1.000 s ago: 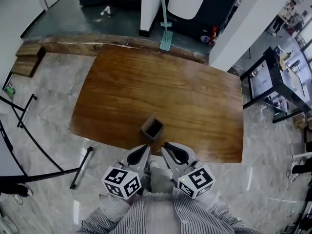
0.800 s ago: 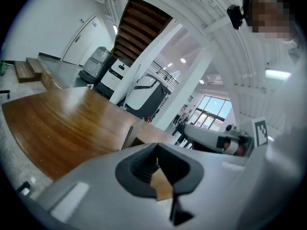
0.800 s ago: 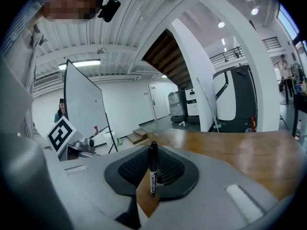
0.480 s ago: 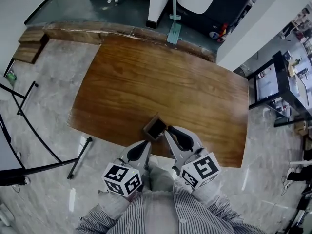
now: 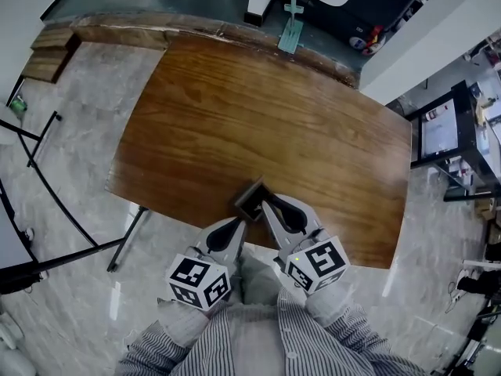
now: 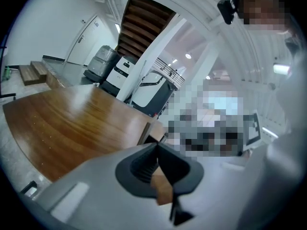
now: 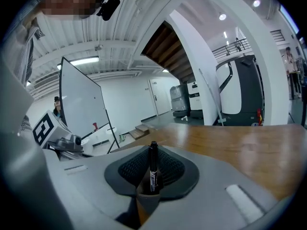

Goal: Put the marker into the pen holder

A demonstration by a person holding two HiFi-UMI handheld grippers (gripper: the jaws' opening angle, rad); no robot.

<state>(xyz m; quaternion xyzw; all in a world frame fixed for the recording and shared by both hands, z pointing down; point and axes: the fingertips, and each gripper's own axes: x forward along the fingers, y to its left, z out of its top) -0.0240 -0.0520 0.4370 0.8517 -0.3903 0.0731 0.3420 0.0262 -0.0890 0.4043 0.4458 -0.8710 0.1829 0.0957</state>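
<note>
A small dark brown square pen holder (image 5: 252,199) stands near the front edge of the wooden table (image 5: 258,124). My right gripper (image 5: 265,205) has its tips right at the holder's right side. It is shut on a black marker (image 7: 153,169), which stands upright between the pads; the marker is hidden in the head view. My left gripper (image 5: 239,225) sits just short of the holder, on its near left, with the jaws together and nothing between them. In the left gripper view the holder (image 6: 150,133) shows just past the jaw tips (image 6: 156,147).
Black metal stand legs (image 5: 55,202) spread over the marble floor left of the table. A green-headed long-handled tool (image 5: 291,30) leans at the table's far edge. Wooden steps (image 5: 48,57) lie at the far left, a black desk (image 5: 450,143) at the right.
Both grippers have moved forward toward the pen holder. The right one went further, from the table's front edge up to the holder's side. The marker stays gripped.
</note>
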